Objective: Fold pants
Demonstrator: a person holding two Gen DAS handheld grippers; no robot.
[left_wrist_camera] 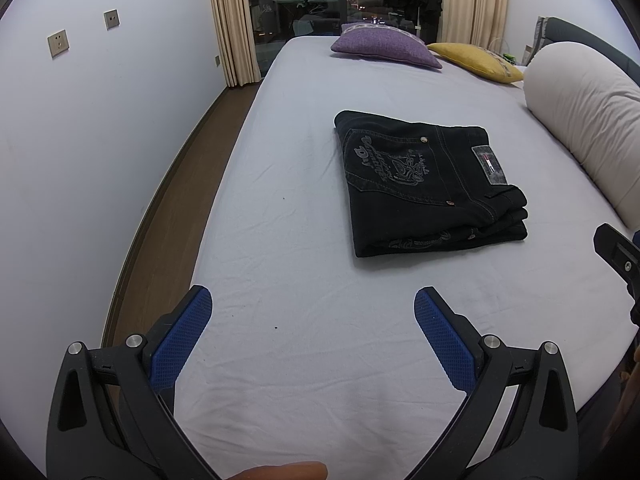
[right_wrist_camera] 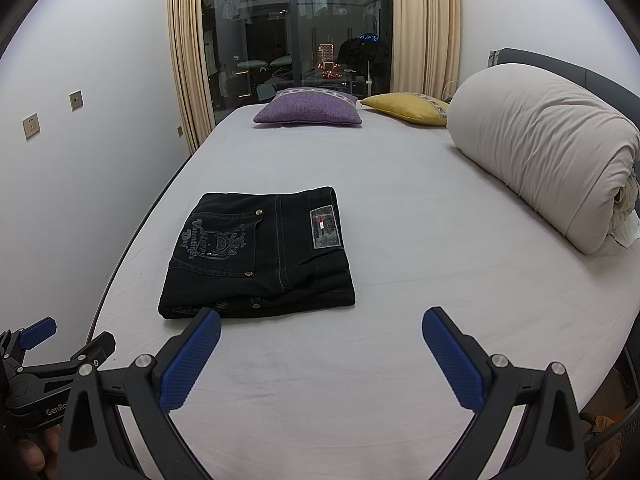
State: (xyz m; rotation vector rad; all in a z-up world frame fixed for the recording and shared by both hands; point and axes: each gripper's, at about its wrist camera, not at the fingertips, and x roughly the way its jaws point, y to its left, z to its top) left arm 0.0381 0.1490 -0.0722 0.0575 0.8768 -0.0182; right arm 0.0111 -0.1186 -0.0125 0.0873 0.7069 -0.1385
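Blue-padded jaws of the left gripper (left_wrist_camera: 312, 312) stand wide apart nearest its camera, holding nothing, with only bare sheet between them. From that view the pants (left_wrist_camera: 430, 182) lie at about one o'clock, well apart from the fingers, resting flat on the bed (left_wrist_camera: 280, 240).

Moving right, the pants are a compact black rectangle of several stacked layers, back pocket and waistband patch facing up, the layered edges turned toward the cameras (the bottom layers peek out a little on the near side, so the stack is not perfectly flush). Beyond them at twelve o'clock sit a purple pillow (left_wrist_camera: 386, 50) and a yellow pillow (left_wrist_camera: 478, 60), and at two to three o'clock a rolled duvet (left_wrist_camera: 580, 120); none of these touch the pants.

Further right, the right gripper (right_wrist_camera: 322, 326) also has its jaws spread open and empty. In its view the pants (right_wrist_camera: 258, 256) lie at eleven o'clock, with the left fingertip just short of the stack's near edge.

Judging by this, the folding looks finished: nothing is gripped and no leg trails loose. At most a small squaring of the near edges remains.
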